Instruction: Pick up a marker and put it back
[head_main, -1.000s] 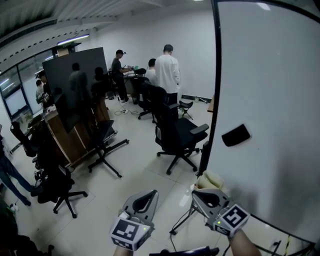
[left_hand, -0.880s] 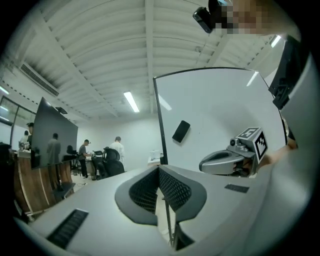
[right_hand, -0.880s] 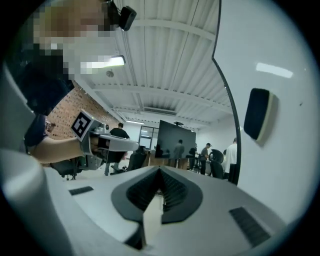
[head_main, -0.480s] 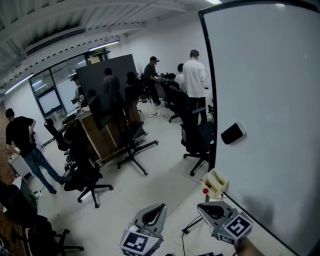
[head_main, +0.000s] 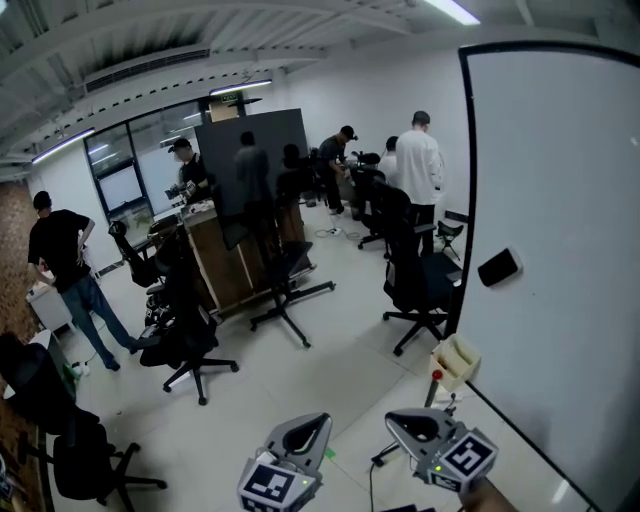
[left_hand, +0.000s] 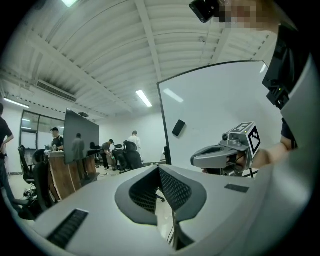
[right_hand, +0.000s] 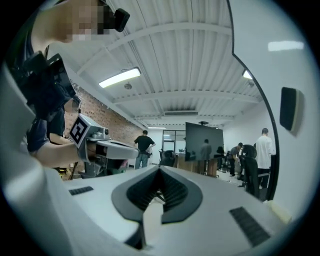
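Grey plastic left gripper (head_main: 318, 424) and right gripper (head_main: 398, 420) hang bottom centre, jaws pressed together and totally empty, beside the tall white whiteboard (head_main: 560, 200).

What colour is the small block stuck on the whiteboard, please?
Black. The block stands out against the white whiteboard, and it shows best in the head view.

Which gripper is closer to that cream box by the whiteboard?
Right. The right gripper sits just below and left of the cream box; the left gripper is farther off to the lower left.
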